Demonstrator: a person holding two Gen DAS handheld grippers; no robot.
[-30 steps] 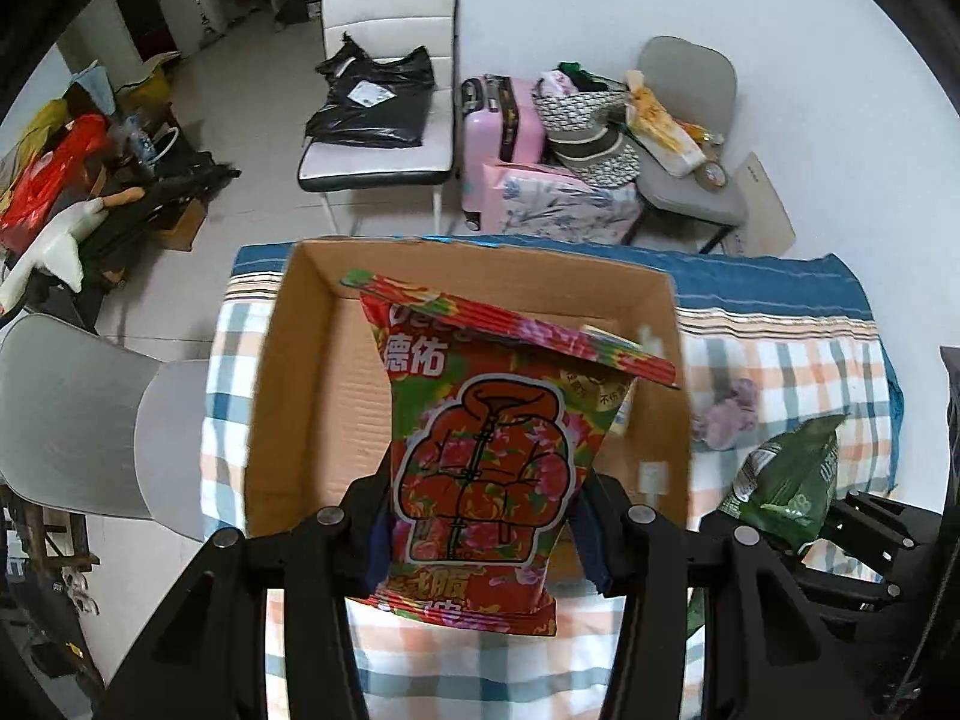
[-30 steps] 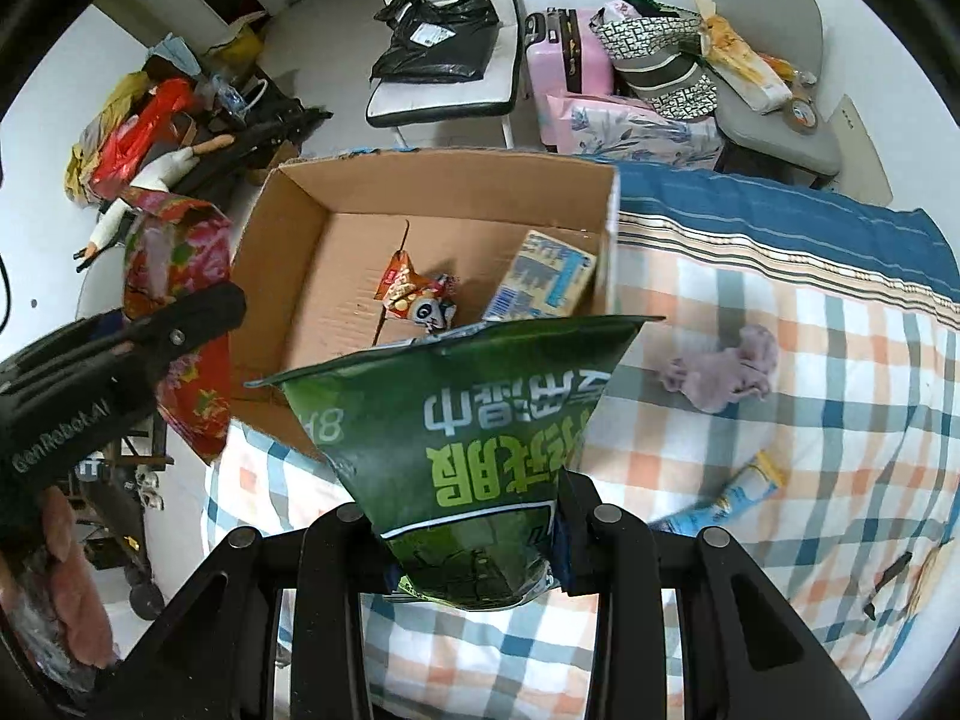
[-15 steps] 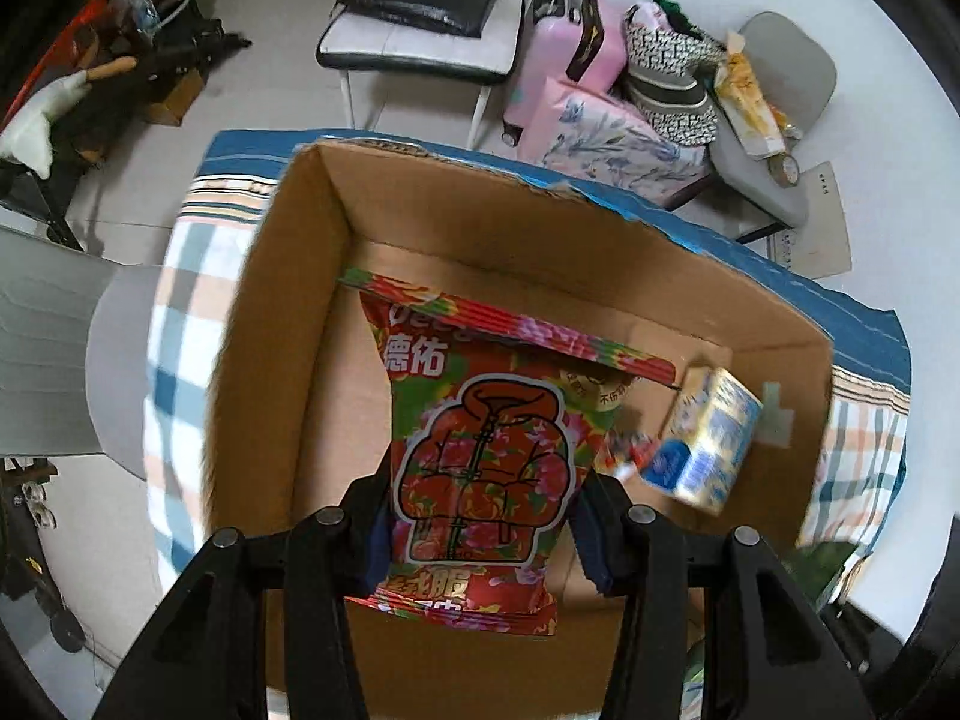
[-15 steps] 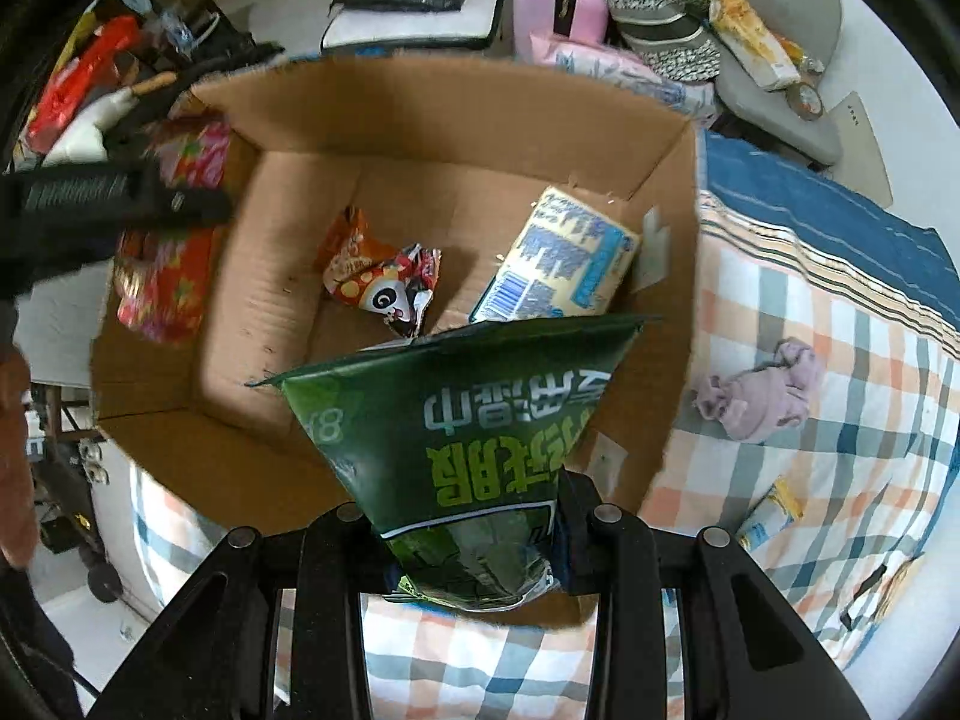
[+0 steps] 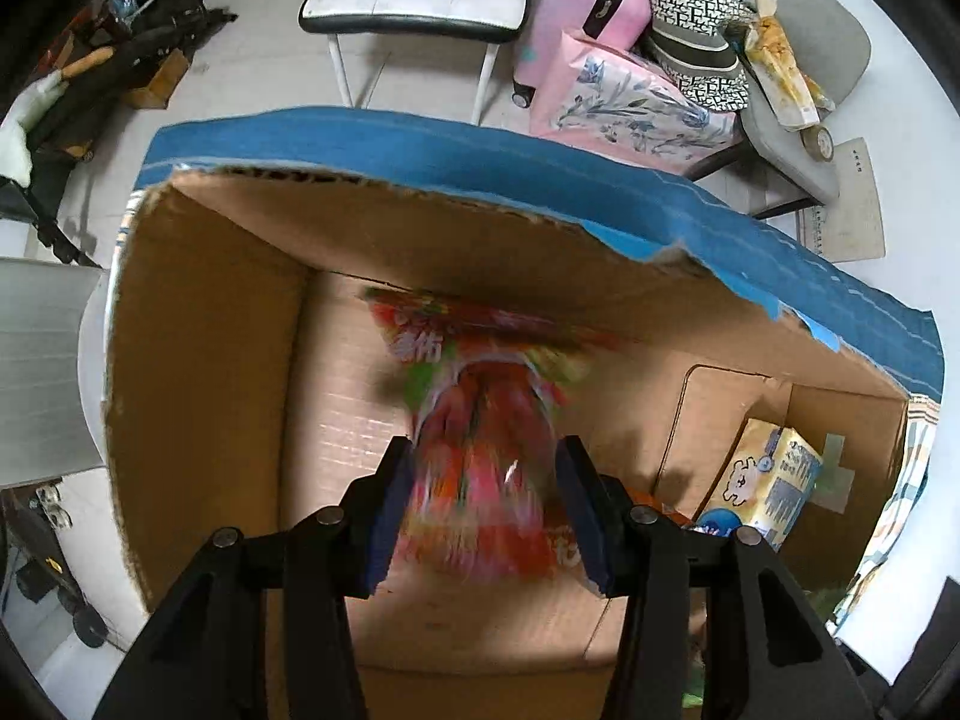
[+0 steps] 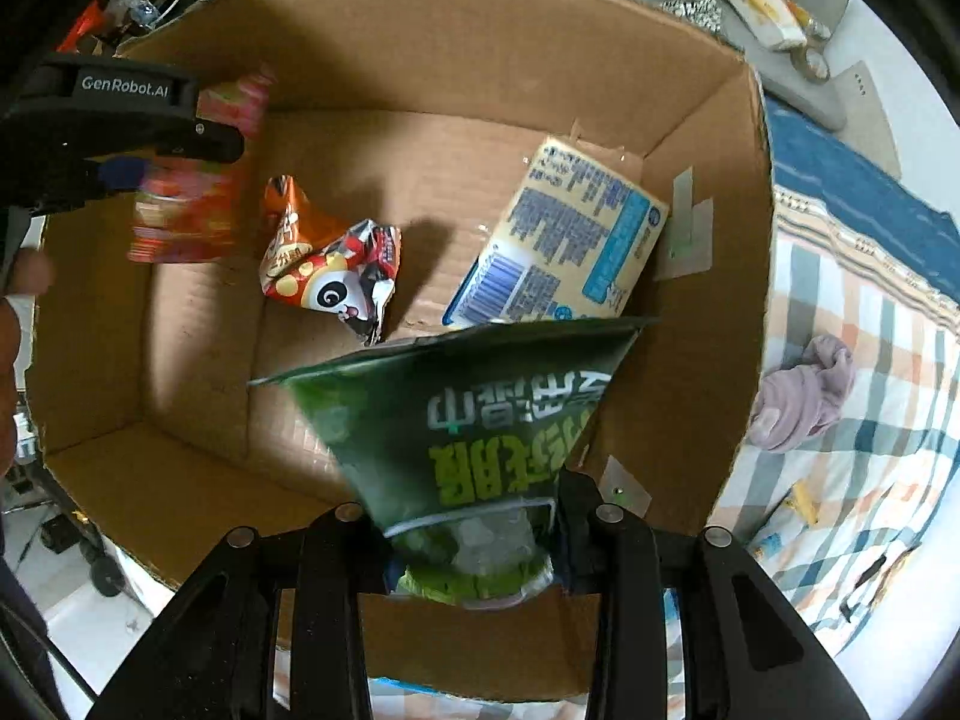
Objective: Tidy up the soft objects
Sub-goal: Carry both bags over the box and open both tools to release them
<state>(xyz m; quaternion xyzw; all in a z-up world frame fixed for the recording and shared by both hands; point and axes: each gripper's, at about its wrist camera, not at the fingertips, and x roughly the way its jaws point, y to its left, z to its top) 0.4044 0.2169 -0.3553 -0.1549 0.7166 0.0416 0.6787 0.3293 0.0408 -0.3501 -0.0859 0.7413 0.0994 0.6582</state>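
My left gripper [image 5: 483, 498] stands open over the cardboard box [image 5: 204, 372]; the red flowered snack bag [image 5: 480, 450] is blurred between its jaws, dropping inside. The bag shows in the right wrist view [image 6: 192, 198] below the left gripper [image 6: 132, 174]. My right gripper [image 6: 474, 534] is shut on a green snack bag [image 6: 474, 420], held above the box's [image 6: 720, 240] near right part.
Inside the box lie an orange panda snack bag [image 6: 324, 276] and a yellow-blue tissue pack [image 6: 564, 240]. A purple cloth [image 6: 804, 390] and a small wrapper [image 6: 801, 501] lie on the checked tablecloth [image 6: 870, 480] at right. Chairs and a pink suitcase [image 5: 576, 6] stand beyond.
Both grippers moved forward over the box. My left gripper opened and the red bag slips down, blurred. The green bag stays gripped.
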